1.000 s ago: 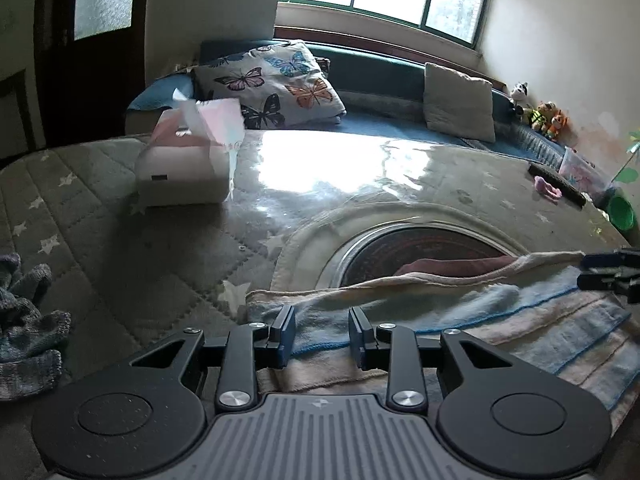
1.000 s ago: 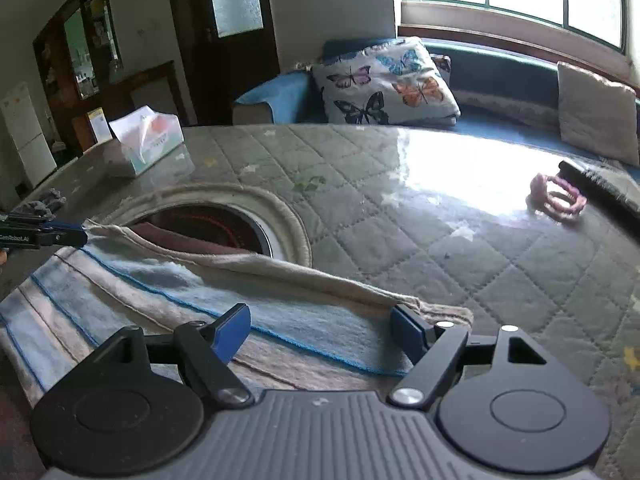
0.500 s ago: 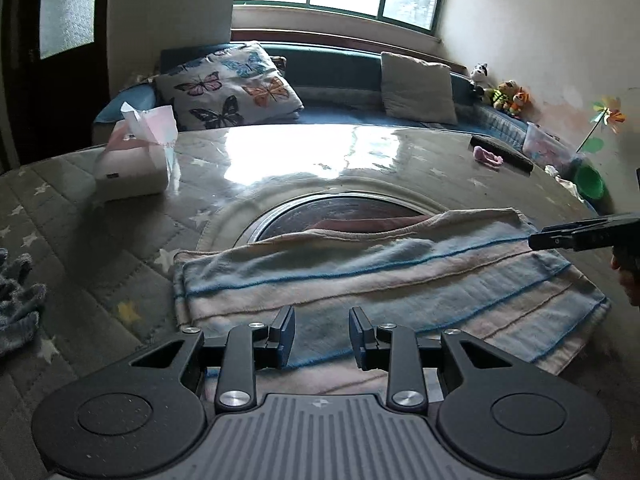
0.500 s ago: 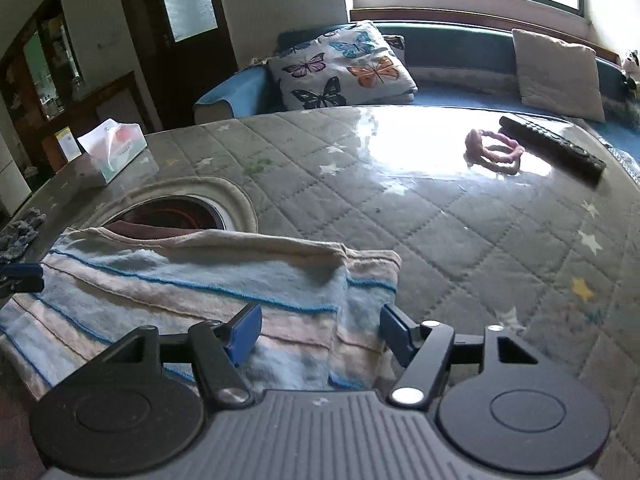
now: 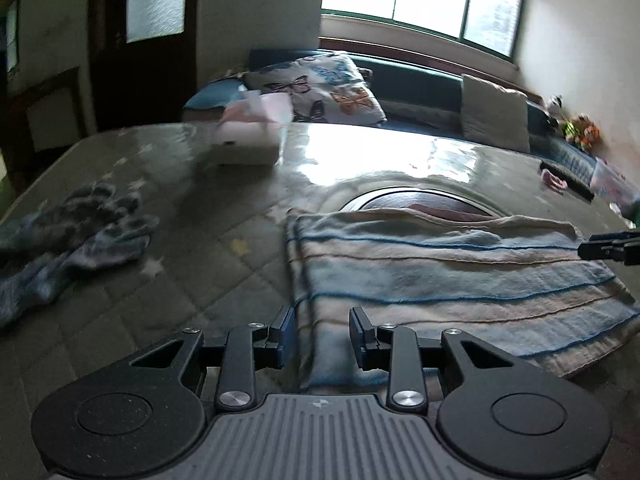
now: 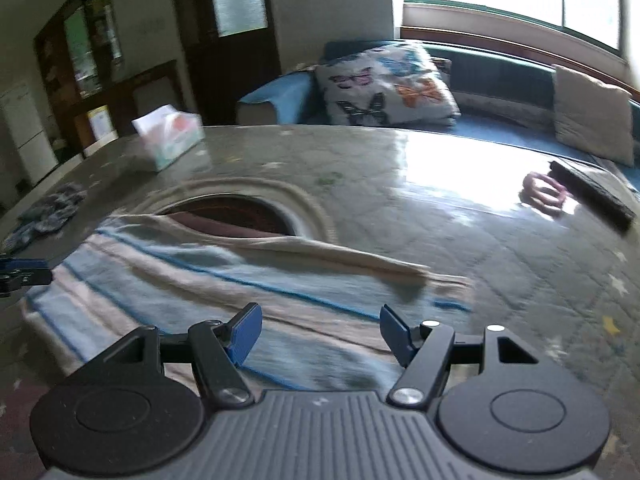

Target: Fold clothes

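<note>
striped towel (image 5: 452,276) lies flat on the quilted surface (image 5: 192,248), folded over, near edge by the surface front, far edge overlapping the round opening (image 5: 416,204) in the middle. left tool (image 5: 322,338) sits at the towel's left near corner, fingers parted with a small gap, cloth showing between them but not pinched; same gap as 0.5 s ago. compared with then the left view has swung left and lower: gray gloves (image 5: 68,240) now fill much more of the left side, tissue box (image 5: 248,140) sits nearer the centre, towel shifted right in view. right tool (image 6: 320,334) is spread wide, blue pads (image 6: 244,330) apart, hovering over the towel's right part (image 6: 248,292), nothing held; spread about as before. right view is lower and closer than 0.5 s ago, towel's top fold (image 6: 340,256) now looks rumpled with a raised ridge toward the right end, where earlier it lay smoother. both views motion-blurred. each tool's tip shows at the edge of the other view: right tool (image 5: 612,247) at the towel's right edge, left tool (image 6: 20,272) at its left edge. pink band (image 6: 544,192) and dark remote (image 6: 592,192) rest far right on the surface, butterfly cushion (image 6: 384,84) on the bench behind.
</note>
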The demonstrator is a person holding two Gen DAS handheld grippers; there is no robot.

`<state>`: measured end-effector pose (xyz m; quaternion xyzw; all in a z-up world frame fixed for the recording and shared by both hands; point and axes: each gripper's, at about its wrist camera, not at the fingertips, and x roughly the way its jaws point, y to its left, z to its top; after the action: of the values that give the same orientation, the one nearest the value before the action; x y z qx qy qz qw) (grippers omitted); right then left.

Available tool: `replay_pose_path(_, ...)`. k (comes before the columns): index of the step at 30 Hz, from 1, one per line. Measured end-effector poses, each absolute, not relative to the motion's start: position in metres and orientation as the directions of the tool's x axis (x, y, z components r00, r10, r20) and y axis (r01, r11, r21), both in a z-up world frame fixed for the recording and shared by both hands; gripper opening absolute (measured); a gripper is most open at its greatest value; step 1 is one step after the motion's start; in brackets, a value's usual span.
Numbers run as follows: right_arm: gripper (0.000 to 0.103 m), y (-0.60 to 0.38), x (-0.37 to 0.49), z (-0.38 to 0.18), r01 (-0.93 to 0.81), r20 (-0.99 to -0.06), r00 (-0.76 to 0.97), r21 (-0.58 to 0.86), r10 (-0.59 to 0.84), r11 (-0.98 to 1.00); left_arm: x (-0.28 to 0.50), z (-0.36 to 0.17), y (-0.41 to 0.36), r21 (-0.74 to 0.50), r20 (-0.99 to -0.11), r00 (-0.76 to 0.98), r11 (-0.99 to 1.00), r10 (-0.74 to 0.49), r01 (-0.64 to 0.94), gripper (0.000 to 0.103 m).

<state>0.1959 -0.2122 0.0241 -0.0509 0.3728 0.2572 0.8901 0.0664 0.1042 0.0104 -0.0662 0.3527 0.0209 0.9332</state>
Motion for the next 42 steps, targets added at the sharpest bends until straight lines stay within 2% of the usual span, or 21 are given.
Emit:
replay_pose_path(13, 0.067, -0.127, 0.167, 0.042, -0.683, -0.684, 0.482, 0.098, 0.548, 0.723, 0.055, 0.0, 0.127, -0.305, -0.683, 0.722, 0.942, -0.111, -0.143, 0.033)
replay_pose_path(17, 0.067, -0.103, 0.164, 0.047, -0.712, -0.691, 0.45, 0.104, 0.566, 0.694, 0.053, -0.006, 0.136, -0.377, -0.677, 0.718, 0.914, -0.159, -0.153, 0.03)
replay_pose_path(18, 0.067, -0.097, 0.164, 0.048, -0.719, -0.693, 0.442, 0.106, 0.57, 0.686, 0.053, -0.006, 0.138, -0.39, -0.673, 0.72, 0.908, -0.169, -0.152, 0.028)
replay_pose_path(19, 0.067, -0.092, 0.163, 0.049, -0.724, -0.695, 0.433, 0.112, 0.575, 0.68, 0.052, -0.006, 0.139, -0.407, -0.666, 0.723, 0.902, -0.184, -0.145, 0.02)
replay_pose_path(20, 0.067, -0.087, 0.164, 0.05, -0.726, -0.696, 0.424, 0.121, 0.579, 0.677, 0.051, -0.006, 0.14, -0.423, -0.658, 0.726, 0.895, -0.2, -0.138, 0.017)
replay_pose_path(24, 0.067, -0.068, 0.168, 0.053, -0.728, -0.705, 0.373, 0.18, 0.603, 0.661, 0.048, 0.004, 0.135, -0.43, -0.626, 0.751, 0.896, -0.208, -0.11, 0.011)
replay_pose_path(35, 0.066, -0.006, 0.191, 0.052, -0.722, -0.721, 0.233, 0.321, 0.653, 0.612, 0.051, 0.031, 0.098, -0.415, -0.552, 0.795, 0.91, -0.252, 0.0, 0.009)
replay_pose_path(38, 0.059, 0.007, 0.192, 0.047, -0.722, -0.734, 0.218, 0.322, 0.643, 0.612, 0.055, 0.033, 0.09, -0.417, -0.545, 0.793, 0.909, -0.272, 0.026, 0.009)
replay_pose_path(40, 0.049, 0.013, 0.192, 0.042, -0.726, -0.743, 0.211, 0.316, 0.635, 0.611, 0.059, 0.034, 0.084, -0.413, -0.544, 0.791, 0.91, -0.282, 0.04, 0.009)
replay_pose_path(42, 0.03, 0.014, 0.191, 0.04, -0.726, -0.752, 0.22, 0.299, 0.622, 0.619, 0.062, 0.035, 0.079, -0.406, -0.544, 0.788, 0.912, -0.287, 0.052, 0.009)
